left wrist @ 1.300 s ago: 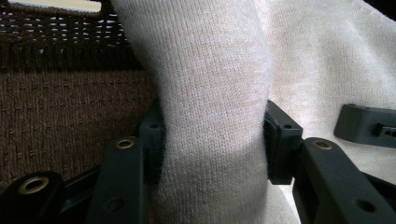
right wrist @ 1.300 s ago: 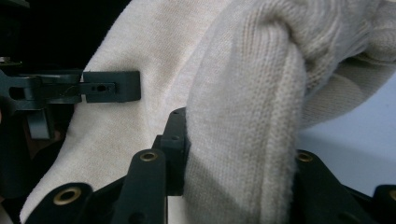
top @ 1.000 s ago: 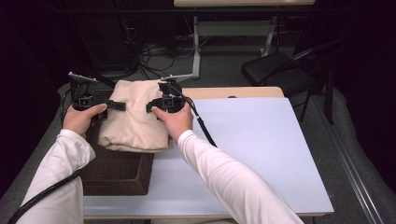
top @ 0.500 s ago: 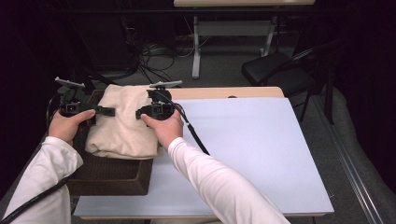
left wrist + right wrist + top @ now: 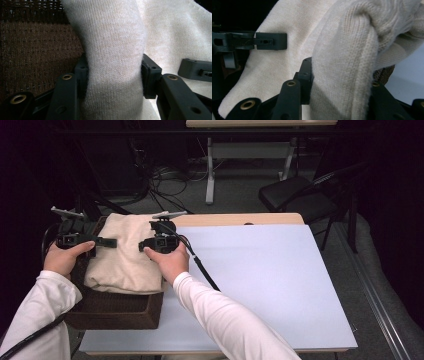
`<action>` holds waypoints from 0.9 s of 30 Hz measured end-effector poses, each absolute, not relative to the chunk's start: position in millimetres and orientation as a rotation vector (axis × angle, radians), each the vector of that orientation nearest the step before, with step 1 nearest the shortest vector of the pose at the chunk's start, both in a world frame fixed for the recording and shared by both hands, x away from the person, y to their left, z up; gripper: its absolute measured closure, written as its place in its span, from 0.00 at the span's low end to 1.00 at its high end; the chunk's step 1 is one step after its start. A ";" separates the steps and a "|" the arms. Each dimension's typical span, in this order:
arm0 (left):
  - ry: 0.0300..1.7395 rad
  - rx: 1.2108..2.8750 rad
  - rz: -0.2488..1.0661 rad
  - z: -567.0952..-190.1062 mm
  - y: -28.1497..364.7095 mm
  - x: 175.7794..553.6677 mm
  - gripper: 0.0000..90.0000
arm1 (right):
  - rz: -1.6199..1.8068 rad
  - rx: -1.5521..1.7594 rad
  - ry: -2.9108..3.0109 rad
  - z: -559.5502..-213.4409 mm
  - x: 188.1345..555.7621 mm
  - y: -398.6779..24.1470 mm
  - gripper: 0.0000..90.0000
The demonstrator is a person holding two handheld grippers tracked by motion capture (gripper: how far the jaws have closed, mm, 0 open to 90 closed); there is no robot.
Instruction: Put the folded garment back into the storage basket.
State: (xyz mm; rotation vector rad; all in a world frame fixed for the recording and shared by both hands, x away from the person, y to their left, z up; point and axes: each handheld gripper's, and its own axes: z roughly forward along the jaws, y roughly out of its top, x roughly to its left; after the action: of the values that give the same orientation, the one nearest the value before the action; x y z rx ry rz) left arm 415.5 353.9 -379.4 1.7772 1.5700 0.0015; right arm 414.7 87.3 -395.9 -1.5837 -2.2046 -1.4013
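**Lowering the folded knit into the basket**

Carrying the cream sweater (image 5: 125, 254) between both tools, we are holding it just over the dark woven basket (image 5: 117, 310) at the left end of the white table (image 5: 260, 285). The left gripper (image 5: 102, 241) is pinching a thick fold at the garment's left edge; in the left gripper view its jaws are pressing into the knit from both sides (image 5: 113, 75), with the basket's brown weave (image 5: 37, 50) close behind. The right gripper (image 5: 145, 245) is clamped on a bunched roll at the right edge, as the right gripper view is showing (image 5: 342, 75).

To finish this well, we are judging that both hands should be sinking together and level, so the fold is staying flat rather than sagging in the middle. The near part of the sweater is already draping over the basket's rim, so we should be drawing the bundle toward the basket's centre before letting go, or the cloth may be spilling over the front wall. Both grips are best opened at the same time, once the weight is resting inside.
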 end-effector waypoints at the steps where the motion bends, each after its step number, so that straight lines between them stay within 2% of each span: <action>1: 1.566 1.780 0.001 -382.2 354.9 416.2 0.59 | -1.395 -1.587 -2.206 -397.0 414.6 87.8 0.71; 27: 1.605 1.784 -0.022 -405.4 369.4 423.7 0.59 | -1.379 -1.581 -2.186 -418.9 421.8 103.3 0.71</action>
State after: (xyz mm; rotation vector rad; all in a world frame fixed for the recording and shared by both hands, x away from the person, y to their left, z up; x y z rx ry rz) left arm 423.7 369.4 -405.4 1.7843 1.6050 -0.0223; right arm 421.8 103.3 -418.9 -1.5812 -2.1860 -1.3787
